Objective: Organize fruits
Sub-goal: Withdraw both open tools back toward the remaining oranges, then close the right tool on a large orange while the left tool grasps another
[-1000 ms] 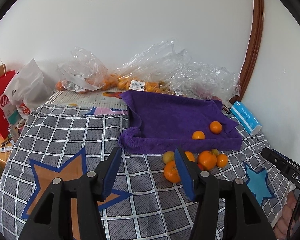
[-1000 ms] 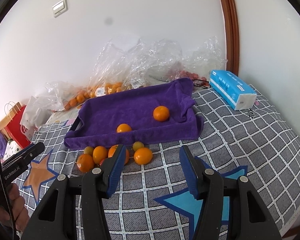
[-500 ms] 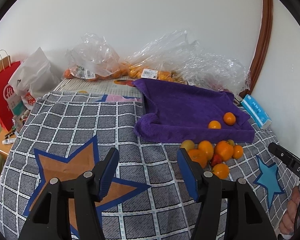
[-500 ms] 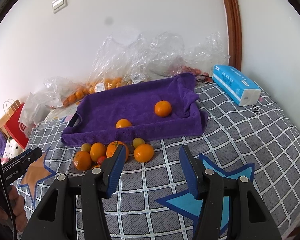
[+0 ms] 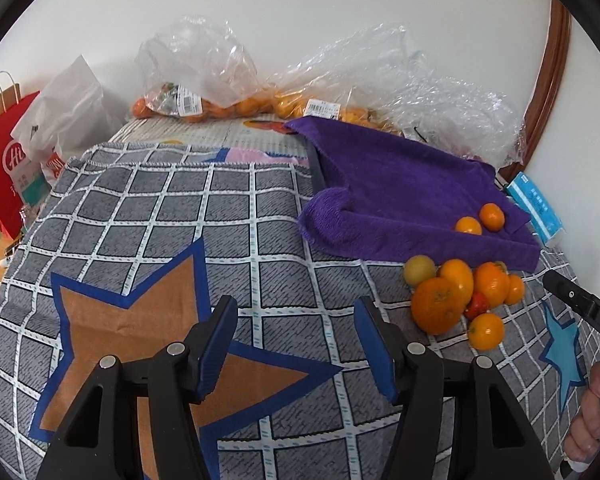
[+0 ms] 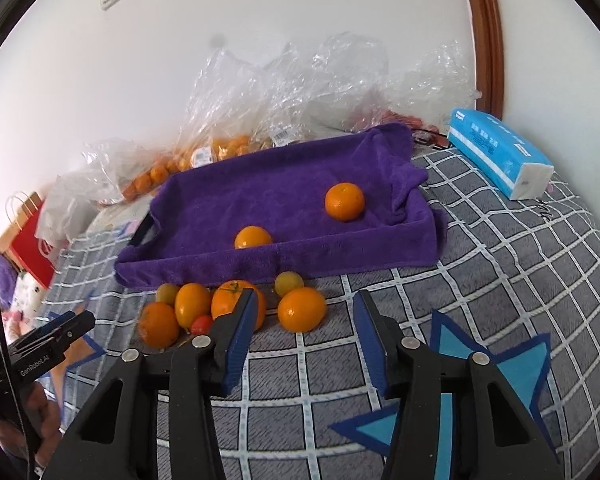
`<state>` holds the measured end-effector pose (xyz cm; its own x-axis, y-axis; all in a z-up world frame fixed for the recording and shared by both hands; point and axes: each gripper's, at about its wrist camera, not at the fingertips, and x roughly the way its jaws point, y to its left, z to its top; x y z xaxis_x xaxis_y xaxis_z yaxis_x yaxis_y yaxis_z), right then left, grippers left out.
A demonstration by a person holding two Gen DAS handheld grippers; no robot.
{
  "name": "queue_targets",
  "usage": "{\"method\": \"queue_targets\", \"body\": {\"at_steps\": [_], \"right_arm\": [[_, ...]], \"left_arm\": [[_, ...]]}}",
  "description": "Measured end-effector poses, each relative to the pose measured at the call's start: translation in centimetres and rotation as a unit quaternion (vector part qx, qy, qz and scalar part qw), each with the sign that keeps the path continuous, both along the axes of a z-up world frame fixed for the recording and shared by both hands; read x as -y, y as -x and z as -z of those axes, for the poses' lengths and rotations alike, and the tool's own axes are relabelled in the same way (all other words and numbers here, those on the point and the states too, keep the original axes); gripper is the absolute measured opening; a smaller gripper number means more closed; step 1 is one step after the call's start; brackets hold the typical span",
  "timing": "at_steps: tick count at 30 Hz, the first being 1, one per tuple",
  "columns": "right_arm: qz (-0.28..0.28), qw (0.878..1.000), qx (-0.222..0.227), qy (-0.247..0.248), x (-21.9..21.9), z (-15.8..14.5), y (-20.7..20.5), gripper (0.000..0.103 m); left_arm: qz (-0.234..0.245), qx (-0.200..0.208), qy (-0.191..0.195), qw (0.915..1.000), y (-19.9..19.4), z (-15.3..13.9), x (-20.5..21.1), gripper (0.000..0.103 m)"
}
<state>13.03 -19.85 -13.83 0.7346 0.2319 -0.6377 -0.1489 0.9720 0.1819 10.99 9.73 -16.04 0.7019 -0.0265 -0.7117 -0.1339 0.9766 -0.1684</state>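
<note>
Beside the purple tray [image 6: 340, 256], on the checked cover [image 6: 500, 280], a cluster of loose fruit [image 6: 196, 312] is lying against the tray's near edge, while two oranges are already sitting inside it: one [image 6: 345, 201] toward the right wall, one [image 6: 253, 237] just behind the near rim.

Right gripper [image 6: 304, 336] is pointing down at the cover with its fingers [image 6: 238, 340] closing and nothing between them. One orange [image 6: 302, 309] is lying straight ahead of the gap, slightly left of its centre and a little beyond the fingertips; it looks like the likely next pick. It is round, so no axis needs matching. A bigger orange [image 6: 236, 304] is partly hiding behind the left finger, so that finger may be at risk of nudging it.

Left gripper [image 5: 294, 348] is hovering over the brown star, its fingers [image 5: 216, 344] standing about half open and empty. From there the cluster [image 5: 460, 296] is lying off to the right, well apart from the gap, so the right hand is judged nearer. The tray sits just behind the pile, a short carry forward.
</note>
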Motion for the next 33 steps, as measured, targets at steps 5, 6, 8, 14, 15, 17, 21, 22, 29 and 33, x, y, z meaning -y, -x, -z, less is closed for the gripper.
{"method": "queue_targets", "body": {"at_steps": [5,6,8,14,15,17,21,22,29,33], "right_arm": [[-0.015,1.0,-0.02,0.015,-1.2,1.5,-1.4,0.042],[-0.016,0.999,-0.023,0.019,-1.3,1.7,-1.7,0.041],[-0.017,0.999,-0.03,0.02,-1.5,2.2,-2.3,0.04],[-0.016,0.998,-0.048,0.031,-1.8,3.7,-3.7,0.04],[-0.017,0.998,-0.05,0.034,-1.8,3.9,-3.9,0.04],[-0.016,0.997,-0.059,0.039,-2.0,4.3,-4.3,0.037],[-0.016,0.998,-0.043,0.043,-1.8,3.9,-3.6,0.036],[-0.017,0.998,-0.04,0.045,-1.6,3.7,-3.3,0.036],[-0.007,0.998,-0.024,0.061,0.4,3.5,-0.7,0.036],[-0.01,0.999,-0.016,0.043,1.1,3.4,-0.2,0.036]], "left_arm": [[0.009,-0.006,0.019,0.9998,-0.2,0.9,-0.4,0.058],[0.011,-0.002,0.021,0.9997,-0.2,1.0,-0.4,0.058],[0.019,0.004,0.032,0.9993,-0.1,0.9,-0.5,0.058],[0.025,0.016,0.045,0.9985,0.1,0.9,-0.7,0.058],[0.026,0.015,0.046,0.9985,0.0,0.9,-0.7,0.058],[0.025,0.011,0.048,0.9984,0.0,1.0,-0.8,0.058],[0.036,0.025,0.052,0.9977,0.4,0.7,-0.7,0.058],[0.042,0.029,0.052,0.9974,0.5,0.6,-0.6,0.058],[0.131,0.031,0.065,0.9888,1.2,-0.3,2.6,0.058],[0.136,0.014,0.062,0.9888,0.1,-1.0,4.7,0.058]]}}
